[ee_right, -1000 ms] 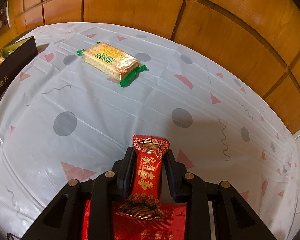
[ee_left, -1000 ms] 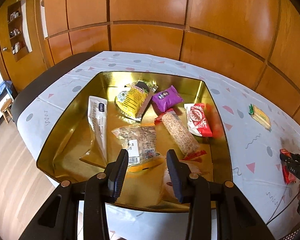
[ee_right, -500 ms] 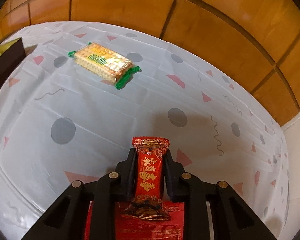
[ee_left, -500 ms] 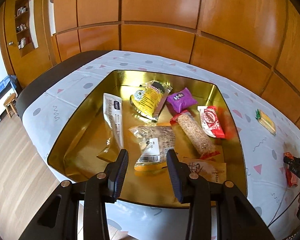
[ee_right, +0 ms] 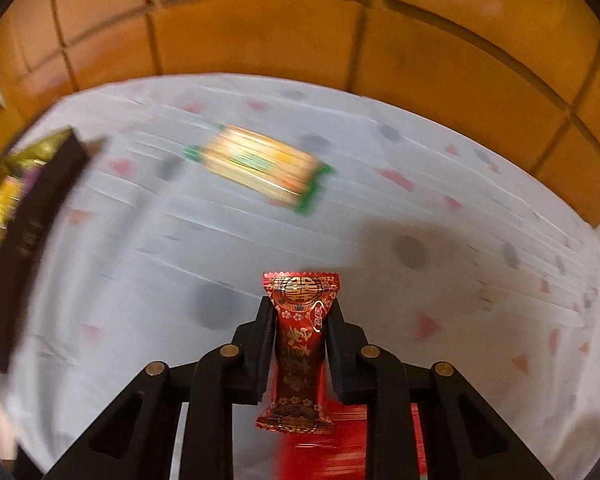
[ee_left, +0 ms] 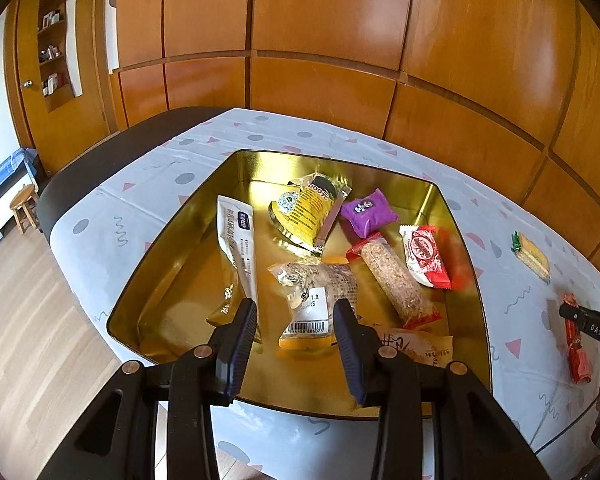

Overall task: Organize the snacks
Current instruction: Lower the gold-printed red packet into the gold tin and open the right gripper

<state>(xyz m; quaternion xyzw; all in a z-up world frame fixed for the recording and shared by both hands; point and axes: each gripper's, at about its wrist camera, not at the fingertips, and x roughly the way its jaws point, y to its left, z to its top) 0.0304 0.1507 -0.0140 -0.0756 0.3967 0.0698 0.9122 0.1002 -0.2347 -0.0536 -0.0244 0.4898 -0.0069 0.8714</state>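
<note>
Tabletop (ee_left: 140,200): wearing a pale cloth printed with grey dots and pink triangles, standing before wood wall panels.

Gold tray (ee_left: 172,248): sitting on the tabletop, holding several snacks.

Left tongs (ee_left: 295,322): hanging over the near rim of the gold tray, jaws standing apart with nothing between them.

Right tongs (ee_right: 300,312): closed on the red candy, both pads pressing its sides; seen at the right edge of the left view. Right view is blurring.

White sachet (ee_left: 238,244): lying lengthwise at the tray's left side.

Yellow packet (ee_left: 306,210): lying toward the tray's far wall.

Clear bun packet (ee_left: 314,292): lying at tray centre, barcode label facing up.

Cereal bar (ee_left: 392,276): lying diagonally, just right of the clear bun packet.

Red-and-white packet (ee_left: 424,256): lying beside the cereal bar, nearest the right wall.

Purple packet (ee_left: 368,212): lying between the yellow packet and the red-and-white packet.

Cracker pack (ee_right: 260,166): green-ended, lying on the cloth outside the tray, well apart from the right tongs.

Red candy (ee_right: 300,336): being held lengthwise in the right tongs, above the cloth, outside the tray.
</note>
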